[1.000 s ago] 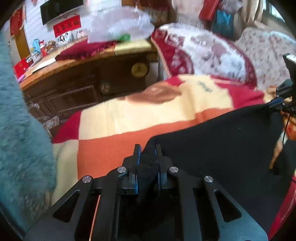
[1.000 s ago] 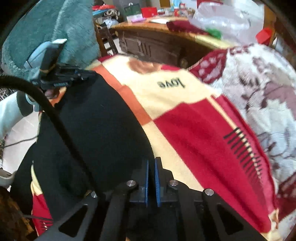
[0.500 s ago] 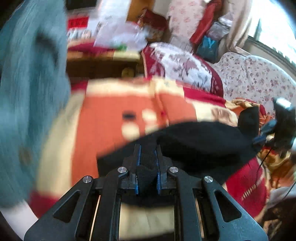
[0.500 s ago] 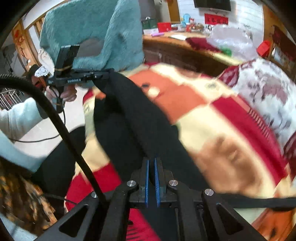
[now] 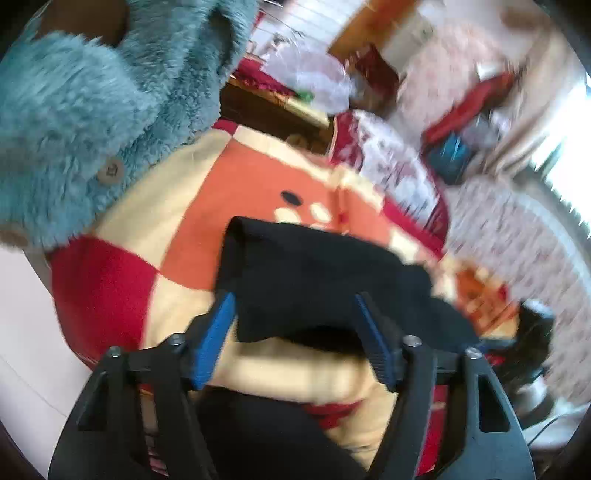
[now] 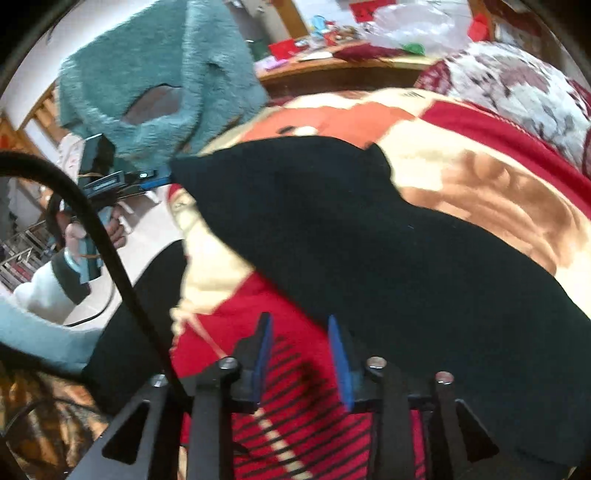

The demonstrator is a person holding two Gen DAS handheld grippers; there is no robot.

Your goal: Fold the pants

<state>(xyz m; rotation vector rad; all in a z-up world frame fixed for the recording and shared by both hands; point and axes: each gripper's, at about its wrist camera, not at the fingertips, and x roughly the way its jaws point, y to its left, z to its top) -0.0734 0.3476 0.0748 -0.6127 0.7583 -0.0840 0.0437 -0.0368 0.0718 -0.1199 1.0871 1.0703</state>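
The black pants point(image 5: 317, 273) lie folded over on a red, orange and cream blanket point(image 5: 258, 184). My left gripper point(image 5: 295, 317) is open, its blue pads either side of the near edge of the pants, holding nothing. In the right wrist view the pants point(image 6: 369, 236) spread across the blanket point(image 6: 480, 147). My right gripper point(image 6: 301, 332) is open and empty just in front of the pants' near edge. The left gripper point(image 6: 155, 177) shows there at the far left corner of the pants.
A fluffy teal garment point(image 5: 92, 92) hangs at the left. A wooden cabinet point(image 6: 351, 70) with a plastic bag point(image 6: 413, 22) stands behind the bed. Floral bedding point(image 6: 517, 85) lies at the right. A black cable point(image 6: 92, 229) runs past my right gripper.
Both grippers have opened and let go of the pants. The pants, lifted half a second ago, now lie folded on the blanket. Both grippers have drawn back toward the near edge.
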